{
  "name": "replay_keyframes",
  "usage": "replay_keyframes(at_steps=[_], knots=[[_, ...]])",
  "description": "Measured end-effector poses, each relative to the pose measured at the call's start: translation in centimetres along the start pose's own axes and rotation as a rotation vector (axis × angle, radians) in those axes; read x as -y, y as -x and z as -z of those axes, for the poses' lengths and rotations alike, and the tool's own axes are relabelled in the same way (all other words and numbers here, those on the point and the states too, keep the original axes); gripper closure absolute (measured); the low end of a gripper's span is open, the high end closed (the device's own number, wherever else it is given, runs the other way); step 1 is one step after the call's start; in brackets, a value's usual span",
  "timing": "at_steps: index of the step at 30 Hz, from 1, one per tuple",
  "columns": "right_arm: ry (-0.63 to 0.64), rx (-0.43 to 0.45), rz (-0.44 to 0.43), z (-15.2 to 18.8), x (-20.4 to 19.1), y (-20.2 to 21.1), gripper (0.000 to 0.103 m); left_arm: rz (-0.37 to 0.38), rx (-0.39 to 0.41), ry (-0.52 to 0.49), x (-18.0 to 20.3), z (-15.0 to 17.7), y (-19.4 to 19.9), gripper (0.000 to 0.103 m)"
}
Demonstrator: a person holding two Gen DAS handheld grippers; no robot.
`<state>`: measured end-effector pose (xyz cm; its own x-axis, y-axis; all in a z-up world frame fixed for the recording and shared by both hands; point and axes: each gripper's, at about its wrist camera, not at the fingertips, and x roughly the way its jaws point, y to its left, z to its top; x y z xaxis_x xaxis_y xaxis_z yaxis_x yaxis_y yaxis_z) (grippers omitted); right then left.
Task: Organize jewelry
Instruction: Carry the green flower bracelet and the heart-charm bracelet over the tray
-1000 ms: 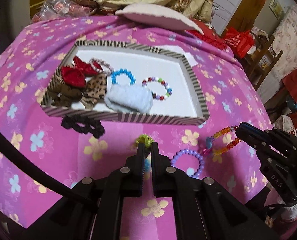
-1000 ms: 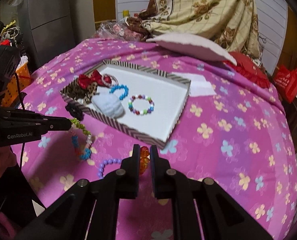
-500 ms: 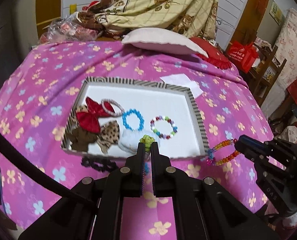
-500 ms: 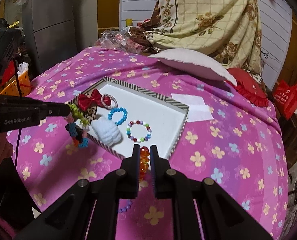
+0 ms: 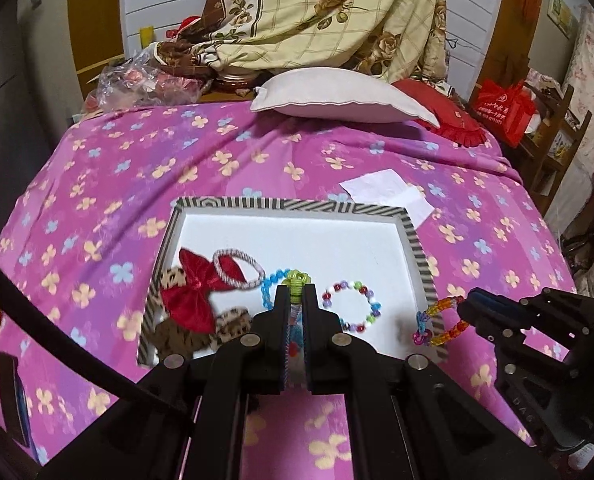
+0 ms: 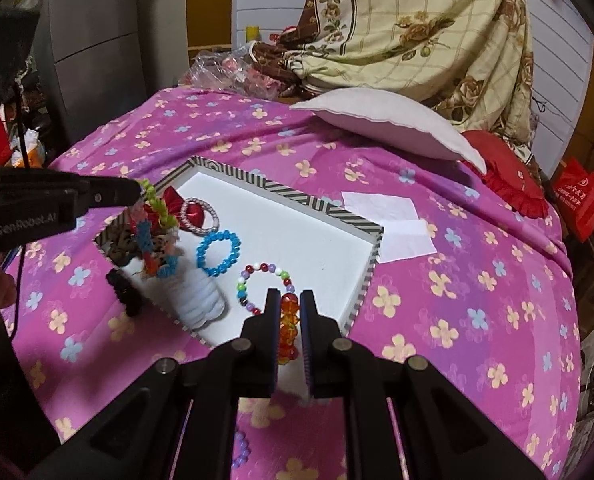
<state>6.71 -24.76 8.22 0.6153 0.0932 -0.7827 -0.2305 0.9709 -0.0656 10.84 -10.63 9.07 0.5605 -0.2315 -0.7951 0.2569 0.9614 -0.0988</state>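
My left gripper (image 5: 295, 290) is shut on a green, blue and red coiled bracelet (image 6: 157, 236), which dangles over the near-left corner of the striped tray (image 5: 297, 204). My right gripper (image 6: 289, 295) is shut on an orange bead bracelet (image 6: 289, 322) and hangs at the tray's near-right rim; from the left wrist view this bracelet (image 5: 441, 322) loops off its tips. Inside the tray lie a red bow (image 5: 191, 294), a silver bangle (image 5: 239, 270), a blue bead bracelet (image 6: 219, 254), a multicolour bead bracelet (image 6: 263, 284) and a white fluffy scrunchie (image 6: 197, 300).
A black scrunchie (image 6: 125, 292) and a purple bead bracelet (image 6: 241, 448) lie on the pink flowered bedspread in front of the tray. White paper sheets (image 6: 393, 220) sit at the tray's far right corner. A pale pillow (image 5: 337, 96) and a red cushion (image 6: 505, 188) lie behind.
Both grippers have risen and moved forward from the bedspread toward the tray, each carrying its bracelet. The purple bracelet stayed behind on the bed.
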Motion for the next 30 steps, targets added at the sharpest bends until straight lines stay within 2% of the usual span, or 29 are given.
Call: replay_keyframes(at_steps=[16,25,30], knots=[[-0.055,-0.037,-0.041,-4.4,2.8,-8.0,0.094,-0.070,-0.076,-0.021,0.3,-4.3,-8.7,0.085],[-0.122,-0.026,-0.069,-6.4,4.5,-10.8,0.094,-0.050,-0.103,0.016,0.3,-6.7,-12.1,0.085],[-0.167,-0.090,-0.027,-5.7,6.4,-13.3,0.094,-0.040,-0.108,0.022,0.6,-7.3,-13.4,0.085]])
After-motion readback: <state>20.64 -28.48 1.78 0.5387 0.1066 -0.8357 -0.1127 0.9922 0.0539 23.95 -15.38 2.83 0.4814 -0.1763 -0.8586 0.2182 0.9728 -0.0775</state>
